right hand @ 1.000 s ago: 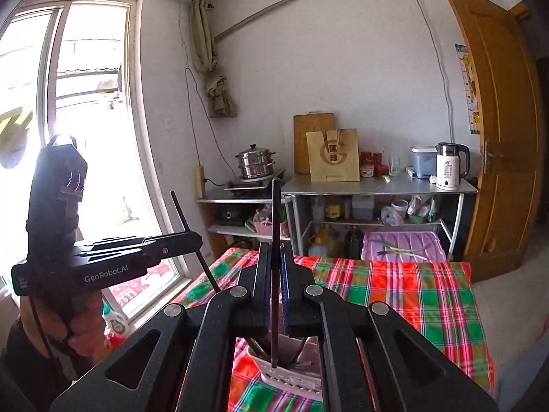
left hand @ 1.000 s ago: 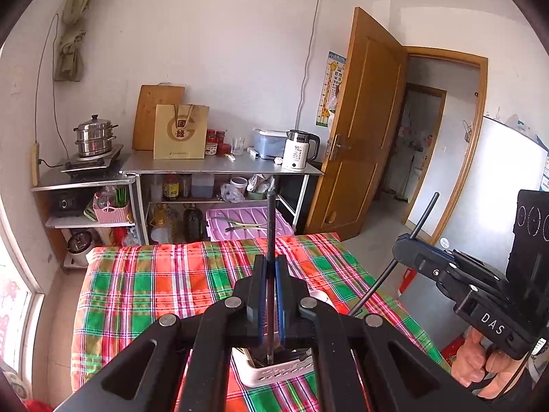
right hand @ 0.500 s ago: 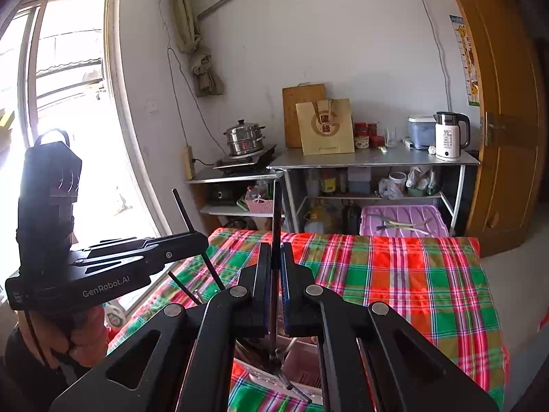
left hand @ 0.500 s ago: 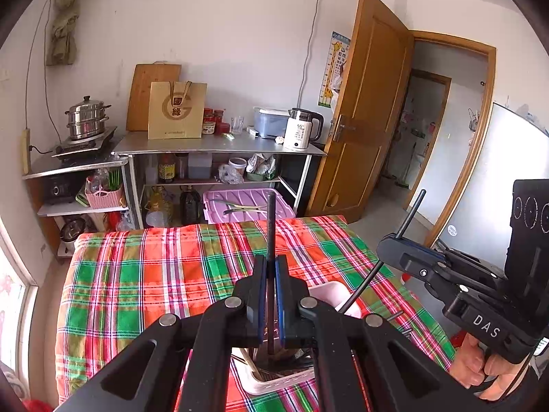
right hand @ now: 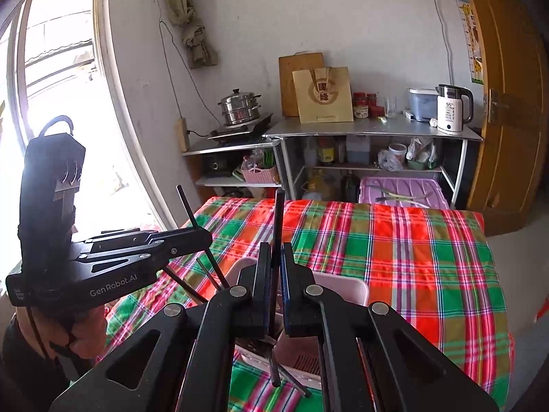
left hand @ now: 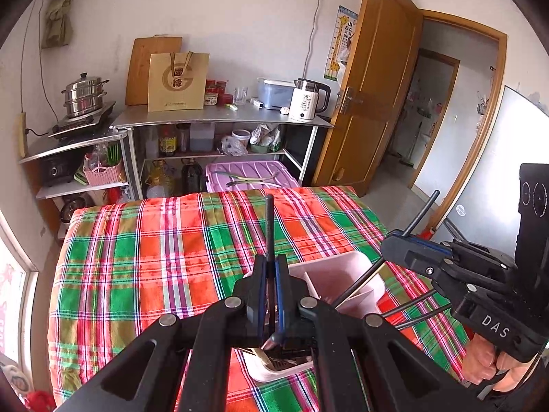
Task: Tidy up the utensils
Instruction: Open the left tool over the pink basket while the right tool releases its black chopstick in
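Note:
A pink utensil holder (left hand: 338, 283) with divided compartments stands on the plaid tablecloth (left hand: 164, 254); it also shows in the right wrist view (right hand: 343, 288). My left gripper (left hand: 271, 267) is shut on a black chopstick (left hand: 269, 226) held upright over the holder's front compartment, where other utensils lie. My right gripper (right hand: 276, 257) is shut on another black chopstick (right hand: 278, 219), also upright over the holder. In the left wrist view the right gripper (left hand: 394, 243) sits at the right with its chopstick slanting into the holder. In the right wrist view the left gripper (right hand: 202, 237) sits at the left.
Loose black chopsticks (left hand: 415, 305) lie on the cloth right of the holder. Behind the table stand a steel shelf (left hand: 219, 116) with a kettle (left hand: 308, 99), a paper bag and a steamer pot (left hand: 84, 94), a purple bin (left hand: 250, 176) and an open door (left hand: 374, 96).
Both grippers have tilted down and lowered toward the holder, each still gripping its chopstick. The holder and more of the tablecloth have come into view.

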{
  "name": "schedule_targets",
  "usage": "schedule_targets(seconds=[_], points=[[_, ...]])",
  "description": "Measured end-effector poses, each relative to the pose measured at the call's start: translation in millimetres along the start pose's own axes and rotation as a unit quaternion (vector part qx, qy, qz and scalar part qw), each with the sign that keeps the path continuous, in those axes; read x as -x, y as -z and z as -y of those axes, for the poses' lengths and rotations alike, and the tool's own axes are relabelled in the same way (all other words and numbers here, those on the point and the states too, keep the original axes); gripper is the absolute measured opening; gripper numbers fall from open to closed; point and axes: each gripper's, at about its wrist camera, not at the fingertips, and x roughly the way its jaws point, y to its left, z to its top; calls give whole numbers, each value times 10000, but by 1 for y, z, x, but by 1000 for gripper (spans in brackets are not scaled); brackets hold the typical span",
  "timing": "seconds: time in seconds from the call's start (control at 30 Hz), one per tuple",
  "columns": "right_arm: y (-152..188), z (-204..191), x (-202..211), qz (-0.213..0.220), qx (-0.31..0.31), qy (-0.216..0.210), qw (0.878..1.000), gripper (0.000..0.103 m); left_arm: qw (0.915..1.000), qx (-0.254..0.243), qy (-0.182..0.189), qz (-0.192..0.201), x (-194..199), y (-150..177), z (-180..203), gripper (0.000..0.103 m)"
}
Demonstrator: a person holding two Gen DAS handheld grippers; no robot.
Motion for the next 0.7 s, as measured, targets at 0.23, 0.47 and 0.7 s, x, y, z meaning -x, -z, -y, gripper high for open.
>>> schedule_targets(seconds=[0.23,0.47,0.7], points=[[0,1,3,-34,-5,4,10000,5,10000,-24,-11,-19,-1,3,0,5],[-3,-2,22,140,25,79,9999,14,9998,16,-25,219,18,-1,2,15],[-4,-3,53,407,-38,126,9991,16,9986,85,-13,531,55,4,5,16]])
